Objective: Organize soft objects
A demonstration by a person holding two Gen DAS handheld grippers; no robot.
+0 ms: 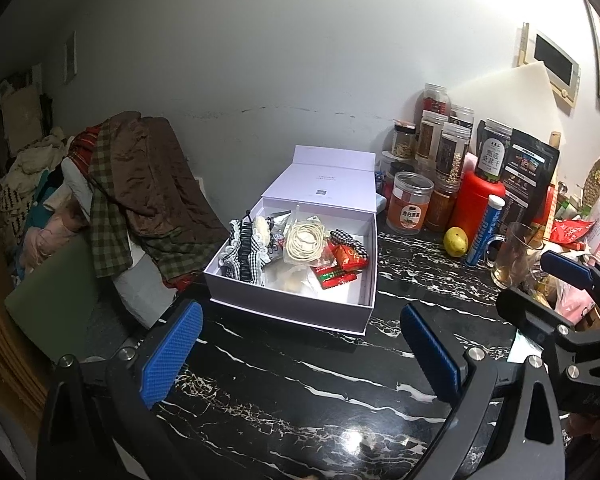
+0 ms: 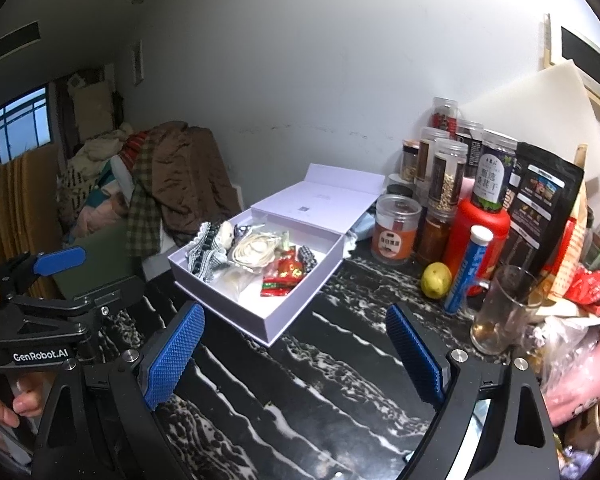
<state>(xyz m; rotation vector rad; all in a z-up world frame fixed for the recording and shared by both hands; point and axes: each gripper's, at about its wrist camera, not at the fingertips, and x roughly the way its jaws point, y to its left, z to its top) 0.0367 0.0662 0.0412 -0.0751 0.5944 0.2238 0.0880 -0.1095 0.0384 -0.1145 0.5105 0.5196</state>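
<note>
Both my jaws gape wide, empty, short of the lavender box [image 1: 300, 304] — frilly checked scrunchies [image 1: 246, 252] inside; only my right view catches a window [image 2: 16, 120] beyond it.

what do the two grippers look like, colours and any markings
Both are black frames with silver bolts and two fingers faced with blue diamond-textured pads. The left gripper carries a white "GenRobot.AI" label on its body. The right gripper looks the same; embossed letters on its side are unreadable.

On the counter [image 1: 300, 380] stood one open white box [image 1: 292, 300], one lemon [image 1: 456, 241], one glass mug [image 1: 514, 254], one blue tube [image 1: 485, 230].
</note>
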